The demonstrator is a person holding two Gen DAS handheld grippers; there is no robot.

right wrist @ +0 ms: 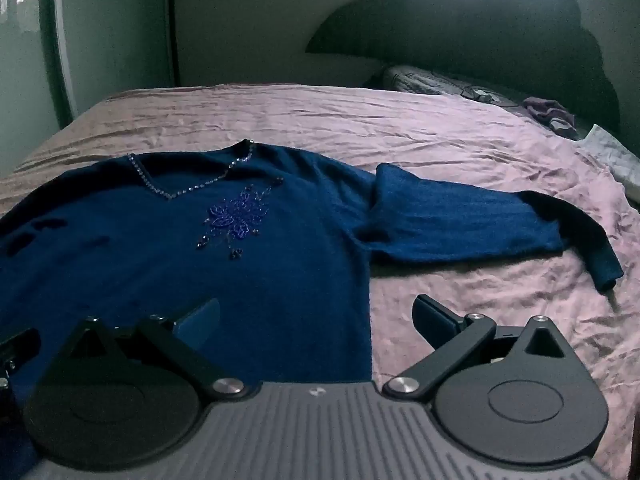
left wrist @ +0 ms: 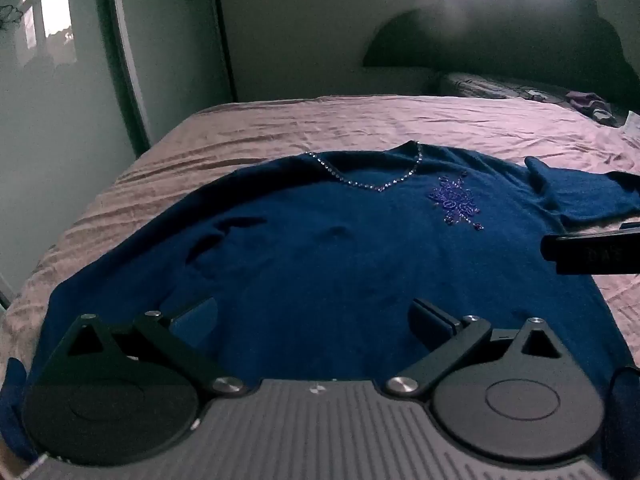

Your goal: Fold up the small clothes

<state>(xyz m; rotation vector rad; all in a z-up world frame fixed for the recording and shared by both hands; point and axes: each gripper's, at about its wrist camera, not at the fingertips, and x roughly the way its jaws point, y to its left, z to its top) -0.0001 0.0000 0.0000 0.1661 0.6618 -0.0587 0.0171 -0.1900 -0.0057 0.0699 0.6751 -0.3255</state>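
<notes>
A bed [right wrist: 400,128] with a wrinkled pink sheet fills both views, a dark headboard [right wrist: 460,24] at its far end; a blue sweater [right wrist: 240,280] lies flat on the sheet, front up, one sleeve [right wrist: 460,216] stretched out to the side; the left gripper [left wrist: 314,316] hovers over the sweater's lower part, spread wide and holding nothing; the right gripper [right wrist: 316,316] sits at the sweater's side edge, equally wide and empty; a beaded flower [right wrist: 236,216] sits below the neckline.
</notes>
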